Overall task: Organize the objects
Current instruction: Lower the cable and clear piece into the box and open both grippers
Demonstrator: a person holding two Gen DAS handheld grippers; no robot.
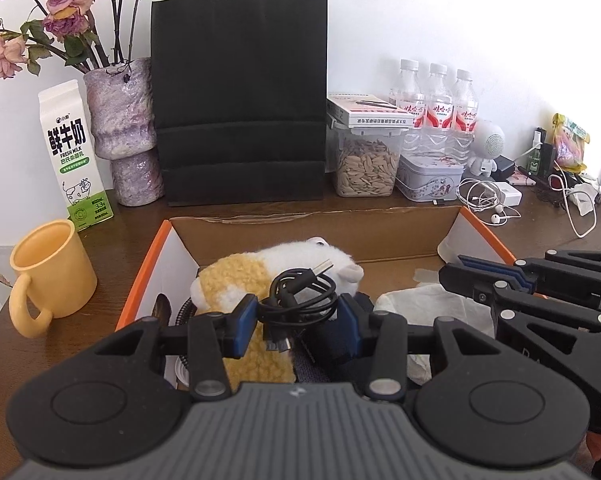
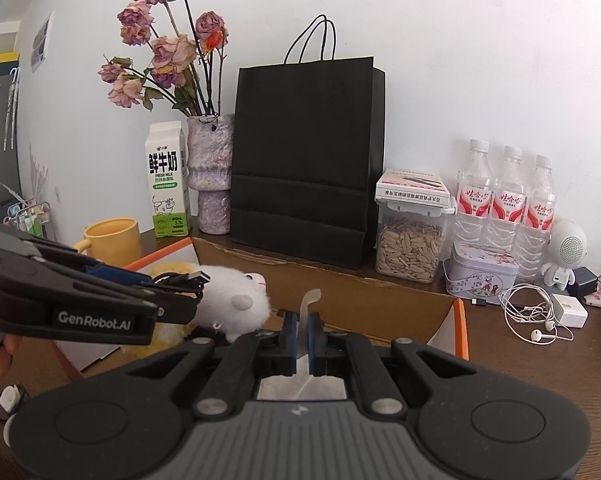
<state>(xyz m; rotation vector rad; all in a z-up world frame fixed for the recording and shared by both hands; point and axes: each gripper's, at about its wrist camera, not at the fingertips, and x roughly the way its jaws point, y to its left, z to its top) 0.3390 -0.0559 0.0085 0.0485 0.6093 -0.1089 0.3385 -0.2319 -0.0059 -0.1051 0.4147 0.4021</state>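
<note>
Partly hidden: box [image 1: 380,240] contents behind both tools.
Left tool [image 1: 298,316] grips a coiled black cable [image 1: 300,296] above the plush toy [image 1: 260,272]; right tool [image 2: 300,336] is clenched on a white sheet [image 2: 306,312].

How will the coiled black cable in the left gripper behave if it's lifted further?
Probably floppy: the black cable is a loose coil, its USB plug sticking out free. Loops may sag or unwind, since the left gripper pinches only the bundle's sides. Likely light; it could snag the plush toy beneath.
</note>
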